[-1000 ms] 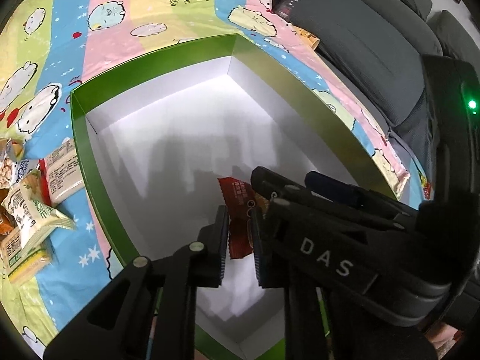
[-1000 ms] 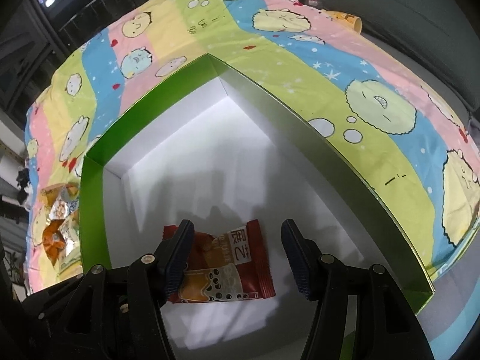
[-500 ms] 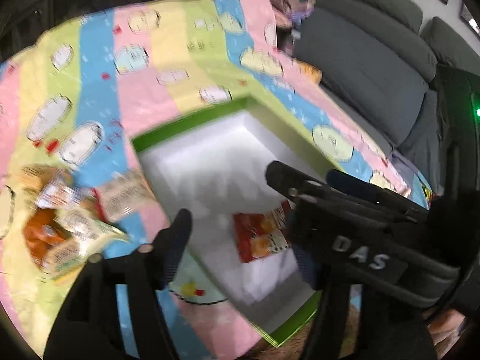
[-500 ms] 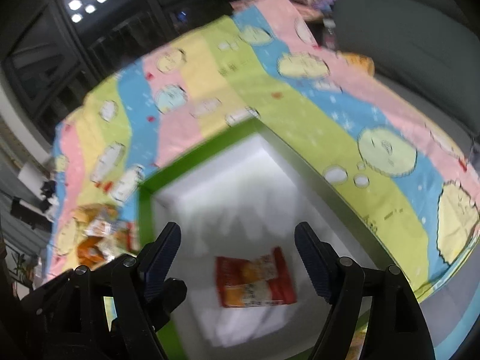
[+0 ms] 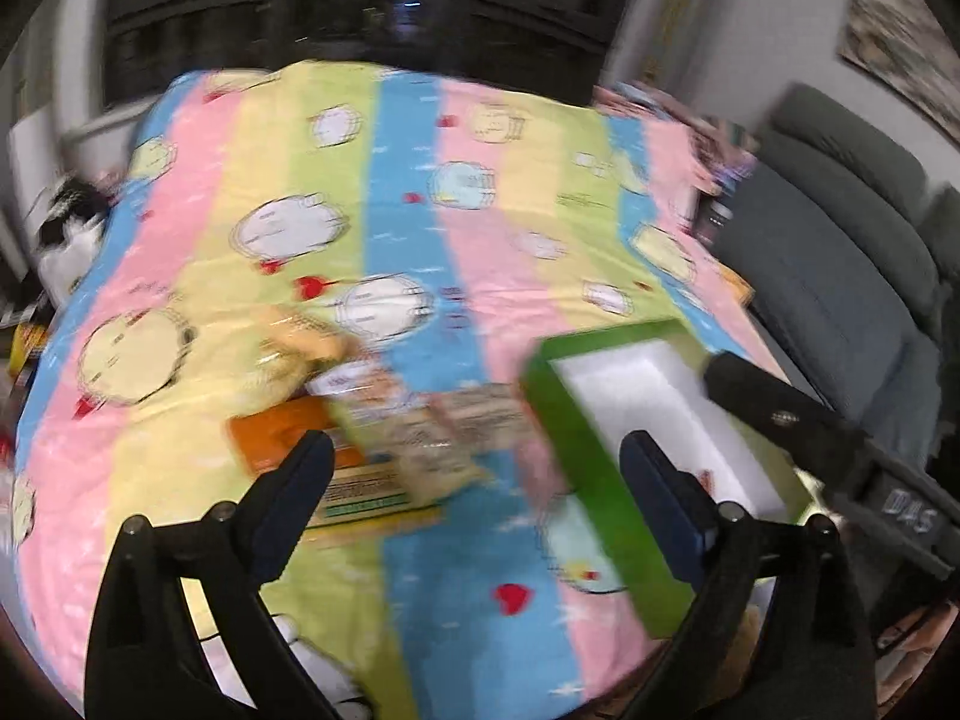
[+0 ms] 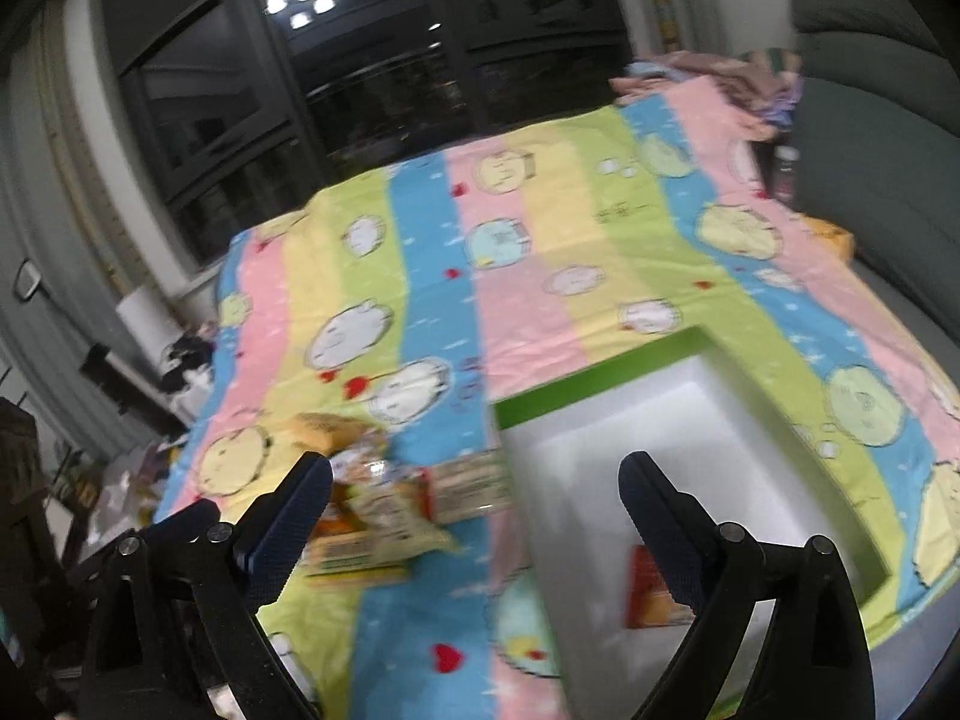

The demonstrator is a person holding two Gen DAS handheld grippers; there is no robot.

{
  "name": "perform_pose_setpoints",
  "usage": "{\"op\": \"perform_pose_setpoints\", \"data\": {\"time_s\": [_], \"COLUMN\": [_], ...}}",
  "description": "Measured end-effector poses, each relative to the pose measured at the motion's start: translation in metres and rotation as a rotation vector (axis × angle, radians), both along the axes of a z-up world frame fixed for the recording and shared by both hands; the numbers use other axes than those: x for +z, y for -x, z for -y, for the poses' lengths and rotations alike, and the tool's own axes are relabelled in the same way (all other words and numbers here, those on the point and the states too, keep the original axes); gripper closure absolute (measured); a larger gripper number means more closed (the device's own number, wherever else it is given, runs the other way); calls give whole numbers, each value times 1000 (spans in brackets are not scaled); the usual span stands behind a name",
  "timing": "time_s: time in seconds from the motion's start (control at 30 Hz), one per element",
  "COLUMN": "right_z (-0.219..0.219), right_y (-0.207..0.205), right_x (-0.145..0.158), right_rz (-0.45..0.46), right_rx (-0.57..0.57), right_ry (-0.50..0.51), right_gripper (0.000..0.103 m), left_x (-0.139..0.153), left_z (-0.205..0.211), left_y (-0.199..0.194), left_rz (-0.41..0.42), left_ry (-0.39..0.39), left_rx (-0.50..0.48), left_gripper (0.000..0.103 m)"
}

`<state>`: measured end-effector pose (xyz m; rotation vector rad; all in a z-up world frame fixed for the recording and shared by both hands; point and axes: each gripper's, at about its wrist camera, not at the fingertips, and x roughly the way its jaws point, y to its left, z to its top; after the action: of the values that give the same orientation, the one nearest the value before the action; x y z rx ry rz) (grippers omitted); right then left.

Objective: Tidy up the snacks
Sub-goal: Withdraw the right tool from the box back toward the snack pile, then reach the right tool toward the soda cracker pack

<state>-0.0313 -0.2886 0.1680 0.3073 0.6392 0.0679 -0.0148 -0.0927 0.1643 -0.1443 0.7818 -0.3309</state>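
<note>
Cloth: a striped pastel sheet (image 5: 408,252) with cartoon animals covers the whole table in front of you, and both views are blurred.
Sofa: grey cushions (image 5: 840,252) line the right edge of the cloth.
Box: your green box (image 6: 600,384) with a white inside lies on the near right part of the cloth, open side up.
Snack pile: a loose heap of snack packets (image 5: 372,438) sits just left of the box on the cloth; the orange, yellow and pale wrappers overlap, and the blur hides how many there are.
Red packet: one red snack packet (image 6: 648,594) lies flat on the box floor, close to its near wall.
Left claw: your left claw (image 5: 477,504) is spread wide with nothing between its pads, hovering above the cloth between the pile and the box.
Right claw: your right claw (image 6: 474,525) is likewise released and empty, with its right pad over the near part of the box.
</note>
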Motion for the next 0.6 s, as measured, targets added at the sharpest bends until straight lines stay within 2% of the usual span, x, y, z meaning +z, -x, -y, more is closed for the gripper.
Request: {"op": "perform_pose_setpoints", "data": {"time_s": [0.17, 0.37, 0.53, 0.6], "right_z": [-35, -76, -100, -101], "right_y": [-17, -46, -69, -74], "right_x": [-9, -35, -68, -79], "right_rz": [-51, -160, -258, -289], "right_rx": [103, 201, 253, 264], "right_ry": [-16, -35, -17, -46], "right_gripper": [7, 7, 7, 12], "left_x": [-23, -60, -91, -98], "left_z": [-51, -90, -96, -94], "left_y": [-8, -23, -32, -36], "left_rz": [-77, -179, -262, -275], "left_ry": [44, 53, 68, 62], "left_rx": [132, 222, 210, 190], "left_gripper": [6, 10, 19, 21]}}
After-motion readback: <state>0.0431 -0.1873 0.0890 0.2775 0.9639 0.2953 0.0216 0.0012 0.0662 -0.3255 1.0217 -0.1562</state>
